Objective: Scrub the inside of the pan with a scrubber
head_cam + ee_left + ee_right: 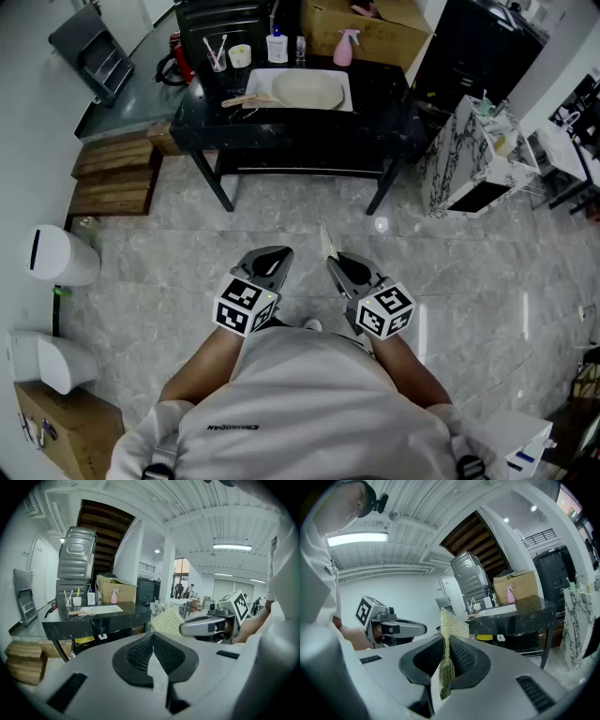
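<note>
Right gripper view shows your right tool [446, 645] clamped on the scrubber [452, 623]; your left tool [153, 638] is closed, empty. The pan [307, 91] lies on the black tabletop [380, 105], well ahead of both tools, straight forward.

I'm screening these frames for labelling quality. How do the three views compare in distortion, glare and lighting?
Head view: evenly lit, mild distortion, light reflections on the glossy floor. Left gripper view: strong fisheye bending, black corners, the shut left gripper filling the lower frame. Right gripper view: same fisheye, a ceiling lamp blown out, the scrubber pinched in the right gripper sharp.
</note>
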The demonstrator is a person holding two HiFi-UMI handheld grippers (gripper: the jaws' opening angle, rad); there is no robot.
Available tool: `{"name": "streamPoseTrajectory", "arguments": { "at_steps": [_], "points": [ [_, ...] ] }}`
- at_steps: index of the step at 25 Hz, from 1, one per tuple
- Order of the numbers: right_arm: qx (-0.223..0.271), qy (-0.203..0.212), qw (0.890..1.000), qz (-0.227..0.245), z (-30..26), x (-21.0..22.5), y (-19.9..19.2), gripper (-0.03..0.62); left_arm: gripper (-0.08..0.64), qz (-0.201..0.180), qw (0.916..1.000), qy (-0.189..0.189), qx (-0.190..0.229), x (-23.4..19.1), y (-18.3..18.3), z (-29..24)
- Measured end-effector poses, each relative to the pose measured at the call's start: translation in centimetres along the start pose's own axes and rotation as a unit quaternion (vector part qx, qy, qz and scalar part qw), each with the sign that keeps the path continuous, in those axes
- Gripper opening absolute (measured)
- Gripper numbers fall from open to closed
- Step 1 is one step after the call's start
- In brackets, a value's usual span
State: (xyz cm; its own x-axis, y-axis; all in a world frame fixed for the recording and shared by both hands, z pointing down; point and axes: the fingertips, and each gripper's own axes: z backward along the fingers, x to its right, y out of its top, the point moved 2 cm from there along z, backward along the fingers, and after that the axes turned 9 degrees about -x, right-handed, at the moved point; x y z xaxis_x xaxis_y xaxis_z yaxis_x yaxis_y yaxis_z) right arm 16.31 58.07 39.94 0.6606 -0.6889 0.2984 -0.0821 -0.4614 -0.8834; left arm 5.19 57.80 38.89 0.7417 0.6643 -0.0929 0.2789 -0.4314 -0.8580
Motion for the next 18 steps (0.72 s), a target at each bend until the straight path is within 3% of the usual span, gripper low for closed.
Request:
{"name": "streamPoseTrajectory", "arguments": {
  "at_steps": [18],
  "points": [
    [0.007, 0.014, 1.0, -0.004, 0.53, 0.26, 0.69, 0.066, 0.015, -0.012, 0.9999, -0.002, -0.005, 0.91, 0.73, -0.48]
  ]
}}
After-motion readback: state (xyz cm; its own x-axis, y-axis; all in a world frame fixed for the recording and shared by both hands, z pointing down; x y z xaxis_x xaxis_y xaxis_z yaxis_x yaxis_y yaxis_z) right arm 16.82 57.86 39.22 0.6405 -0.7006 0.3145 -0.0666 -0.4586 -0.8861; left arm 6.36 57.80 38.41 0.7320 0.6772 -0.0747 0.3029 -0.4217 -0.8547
